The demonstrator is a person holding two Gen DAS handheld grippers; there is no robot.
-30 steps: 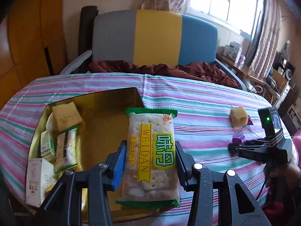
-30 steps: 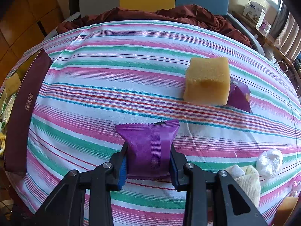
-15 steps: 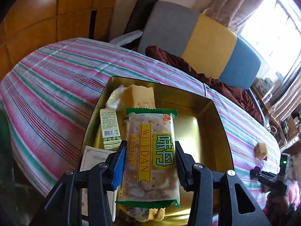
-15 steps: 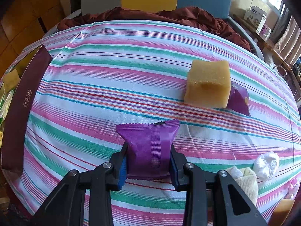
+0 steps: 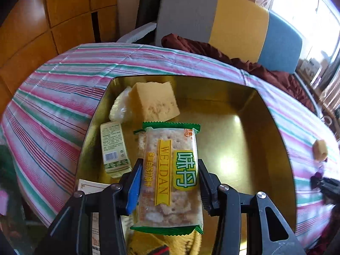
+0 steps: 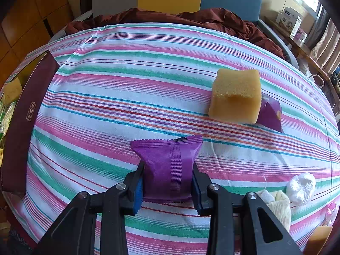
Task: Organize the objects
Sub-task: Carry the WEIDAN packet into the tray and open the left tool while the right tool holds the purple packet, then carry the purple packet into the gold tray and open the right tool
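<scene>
- In the last second my left tool [image 5: 169,188] has swung from the striped tabletop [image 5: 63,97] to directly above the gold tray [image 5: 244,140]; I judge the drop is next
- It pinches the cracker packet [image 5: 170,176], which hangs over the tray's near-left part, above a twin packet
- My right tool [image 6: 167,182] stays clamped on the purple packet [image 6: 167,167], well right of the tray

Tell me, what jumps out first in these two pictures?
In the left view, a green-edged WEIDAN cracker packet sits clamped in the left gripper, held over a shiny gold tray that already holds a yellow sponge block and a small carton. In the right view, the right gripper pinches a purple snack packet above the striped tablecloth, with another sponge block farther back to the right.
</scene>
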